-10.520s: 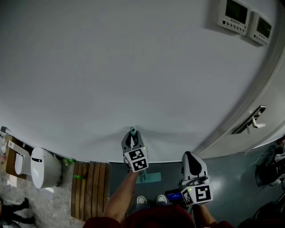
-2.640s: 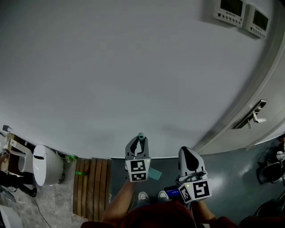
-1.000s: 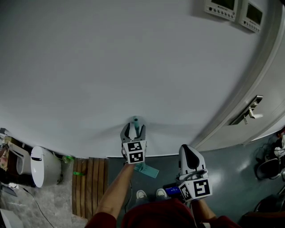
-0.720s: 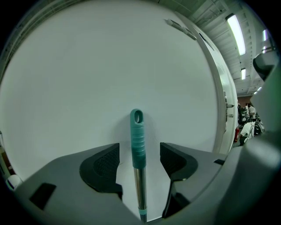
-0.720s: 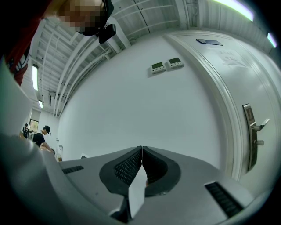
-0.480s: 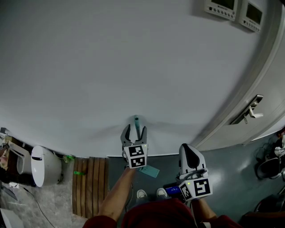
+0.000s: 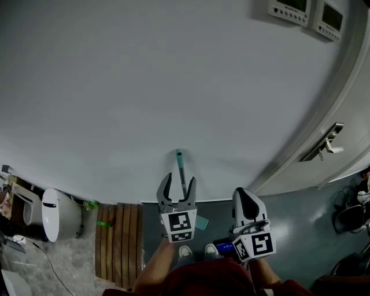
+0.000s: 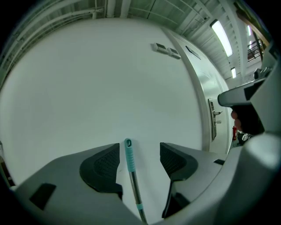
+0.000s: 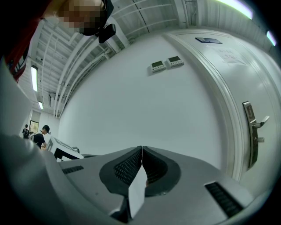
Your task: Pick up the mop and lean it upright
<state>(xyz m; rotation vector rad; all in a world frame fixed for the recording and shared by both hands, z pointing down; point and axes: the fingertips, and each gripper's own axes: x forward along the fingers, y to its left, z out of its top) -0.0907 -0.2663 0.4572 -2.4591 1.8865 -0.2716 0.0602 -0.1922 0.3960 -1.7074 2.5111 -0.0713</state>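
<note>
Left tongs (image 7: 178, 184) (image 8: 139, 154) were wide open with the forearm reaching forward from the body. The mop handle (image 7: 181, 167) (image 8: 128, 158) stood in the gap between the jaws. In the left gripper view it touched neither pad and sat nearer the left one.

Right tongs (image 7: 245, 199) (image 9: 142, 154) were fully closed, jaw against jaw, gripping nothing. They were held low and close to the body, right of the left tongs, pointing at the wall (image 7: 173, 87). Each tongs' cube showed a black-and-white square marker.

Below the tongs were the person's shoes (image 7: 185, 252) on the grey floor (image 7: 300, 231). The teal mop head (image 7: 201, 222) lay flat just ahead of them. A wooden slat mat (image 7: 118, 243) lay to the left.

The mop stood upright. Its metal shaft ran up to a teal grip, and the tip lay against the white wall, as far as could be told.

Further right were a white door (image 7: 352, 110) with a lever handle (image 7: 326, 147). Two wall control panels (image 7: 315, 14) sat high up, their print too small to read.
</note>
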